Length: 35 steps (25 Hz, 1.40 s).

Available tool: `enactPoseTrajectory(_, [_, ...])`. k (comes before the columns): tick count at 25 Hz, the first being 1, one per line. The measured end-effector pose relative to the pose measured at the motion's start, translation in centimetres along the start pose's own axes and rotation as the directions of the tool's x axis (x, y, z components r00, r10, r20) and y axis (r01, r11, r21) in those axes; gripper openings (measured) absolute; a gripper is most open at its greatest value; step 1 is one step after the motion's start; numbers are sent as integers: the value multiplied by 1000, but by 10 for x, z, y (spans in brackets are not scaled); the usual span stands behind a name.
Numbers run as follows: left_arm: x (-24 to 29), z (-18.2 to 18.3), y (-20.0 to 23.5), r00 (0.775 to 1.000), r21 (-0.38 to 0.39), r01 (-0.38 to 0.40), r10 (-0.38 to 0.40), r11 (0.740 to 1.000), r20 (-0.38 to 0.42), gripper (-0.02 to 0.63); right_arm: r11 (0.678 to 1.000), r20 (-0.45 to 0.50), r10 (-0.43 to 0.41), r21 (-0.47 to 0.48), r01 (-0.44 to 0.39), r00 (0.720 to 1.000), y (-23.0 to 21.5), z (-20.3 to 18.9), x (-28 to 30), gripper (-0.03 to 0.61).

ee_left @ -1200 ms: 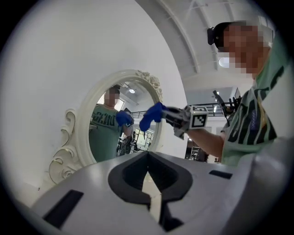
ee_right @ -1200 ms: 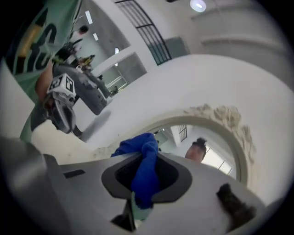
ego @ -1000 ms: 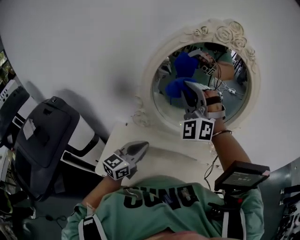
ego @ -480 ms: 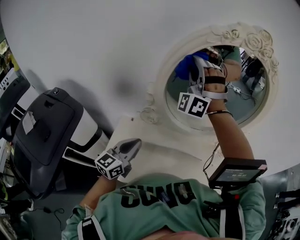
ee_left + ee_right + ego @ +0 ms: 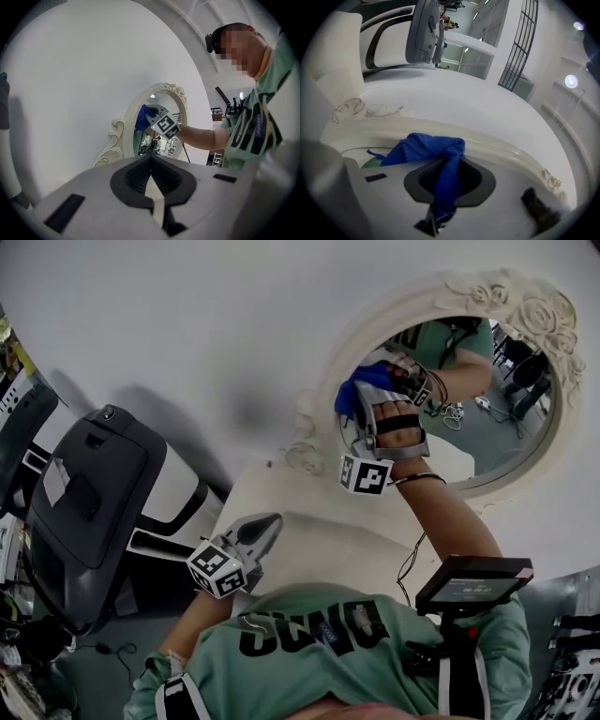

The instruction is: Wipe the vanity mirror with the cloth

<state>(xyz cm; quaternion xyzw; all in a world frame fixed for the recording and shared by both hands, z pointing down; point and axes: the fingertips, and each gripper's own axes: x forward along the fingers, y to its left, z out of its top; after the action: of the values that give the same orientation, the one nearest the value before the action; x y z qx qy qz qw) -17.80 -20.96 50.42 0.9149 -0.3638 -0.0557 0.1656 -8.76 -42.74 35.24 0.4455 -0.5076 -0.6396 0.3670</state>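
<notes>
Here, right gripper [image 5: 367, 401] clenched crumpled blue cloth [image 5: 427, 146] against left rim of upright oval white-framed vanity mirror [image 5: 492, 437]; contact patch hidden. Left gripper [image 5: 270, 525] closed, empty.

Soft, even indoor light; head view dimmish. Faint shadow [image 5: 248, 413] on wall [image 5: 187, 315]. Gripper views: fisheye warp, dark vignette, foreground blurry. Lamp glare [image 5: 571, 81].

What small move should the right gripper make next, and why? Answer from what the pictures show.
Probably sweep the right gripper rightward in the head view across the mirror, with the cloth pressed on. Its jaws are shut on the blue cloth, which sits at the glass's left edge by the frame, so most of the glass lies beyond it.
</notes>
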Motion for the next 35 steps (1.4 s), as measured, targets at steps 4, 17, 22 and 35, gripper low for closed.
enactPoseTrajectory(4, [-15,-9,0,999,-29,-38,37,999,-22,9,976,31,196,-99,-192,980,103,5,-30,54])
enactPoseTrajectory(17, [-22,-12,-6,999,-38,-36,35,999,-26,9,832,7,541,-148,-534,841,244,-19,-89,52])
enactPoseTrajectory(22, [-13,7,-24,1000,8,2,-2,1000,12,9,854,80,519,-97,-512,851,189,-8,-109,54])
enactPoseTrajectory(35, [2,32,-48,997,79,28,-34,996,75,9,996,-34,-29,78,32,999,-148,-78,-48,54])
